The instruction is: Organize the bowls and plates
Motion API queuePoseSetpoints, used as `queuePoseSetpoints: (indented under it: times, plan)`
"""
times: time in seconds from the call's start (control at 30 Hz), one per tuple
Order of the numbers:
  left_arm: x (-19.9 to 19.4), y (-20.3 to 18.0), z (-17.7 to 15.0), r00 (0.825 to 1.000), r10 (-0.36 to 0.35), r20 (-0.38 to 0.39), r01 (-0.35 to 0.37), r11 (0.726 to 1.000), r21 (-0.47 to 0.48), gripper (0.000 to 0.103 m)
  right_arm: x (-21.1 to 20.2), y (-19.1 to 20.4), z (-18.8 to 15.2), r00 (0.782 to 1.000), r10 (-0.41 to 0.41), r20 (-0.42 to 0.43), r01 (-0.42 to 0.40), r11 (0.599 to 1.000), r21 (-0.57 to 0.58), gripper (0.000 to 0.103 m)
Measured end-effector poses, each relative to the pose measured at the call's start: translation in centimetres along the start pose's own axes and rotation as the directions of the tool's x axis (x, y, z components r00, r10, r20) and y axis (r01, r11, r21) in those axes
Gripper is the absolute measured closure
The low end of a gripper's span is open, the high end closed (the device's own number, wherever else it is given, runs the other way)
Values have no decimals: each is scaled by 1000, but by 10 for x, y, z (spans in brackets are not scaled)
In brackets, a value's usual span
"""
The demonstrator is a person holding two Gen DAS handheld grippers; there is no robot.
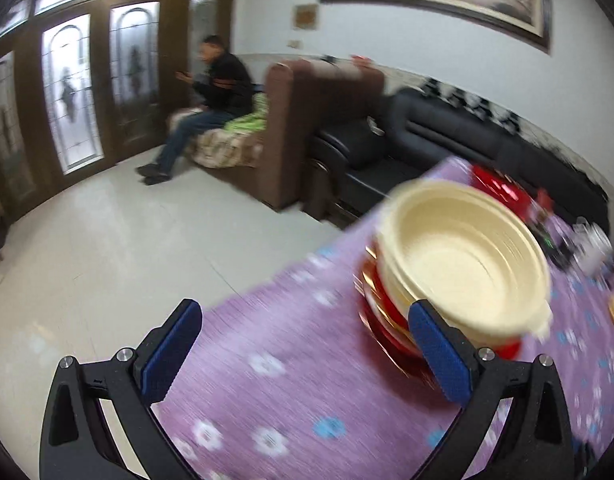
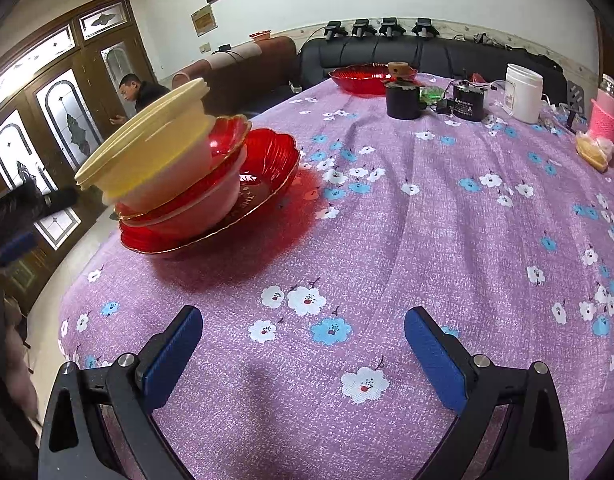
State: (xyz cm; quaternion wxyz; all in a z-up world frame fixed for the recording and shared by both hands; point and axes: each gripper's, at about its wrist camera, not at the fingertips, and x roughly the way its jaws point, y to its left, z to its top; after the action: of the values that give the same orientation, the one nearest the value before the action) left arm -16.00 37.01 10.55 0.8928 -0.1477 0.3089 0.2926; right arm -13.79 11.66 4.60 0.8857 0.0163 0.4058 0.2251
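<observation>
Left wrist view, blurred by motion: the left tool (image 1: 307, 344) is spread wide and pinches nothing, its right blue pad (image 1: 439, 354) just beside the foot of a stack on the table with the purple flowered cloth (image 1: 287, 360). The stack is topped by a cream plastic bowl with a ridged rim (image 1: 463, 256), which sits on red dishes with gold edges (image 1: 381, 312); a further red dish (image 1: 495, 188) lies well behind. Right wrist view: the right tool (image 2: 303, 344) is likewise spread and empty, hovering over bare cloth well apart from the stack. Here the layers count as one cream bowl (image 2: 147, 152), one small red scalloped dish (image 2: 231, 136), one pale bowl (image 2: 195, 208) and one wide red glass plate (image 2: 267, 172) at the base. One separate red glass dish (image 2: 367, 78) stands at the far edge, near a black cup (image 2: 403, 100) and a white tub (image 2: 523, 92). The top bowl tilts; a likely next step is fetching the far dish, best gripped by its rim and carried level, since the leaning stack may slide if nudged.
</observation>
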Motion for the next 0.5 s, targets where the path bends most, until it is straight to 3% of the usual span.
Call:
queuePoseSetpoints:
  times: [0.13,0.3,0.5]
  plan:
    - [8,16,20,995,97,38,-95,995,-42,0,0,0,-1,1000,0,1,0,1000,0,1]
    - [41,25,36,976,217,-3,-217,975,-43,0,1,-1,-1,1000,4,-3,-4,1000,12,1]
    - [59,-3,40,980,195,-39,-192,980,56,0,4,-3,-2,1000,11,-13,-10,1000,20,1]
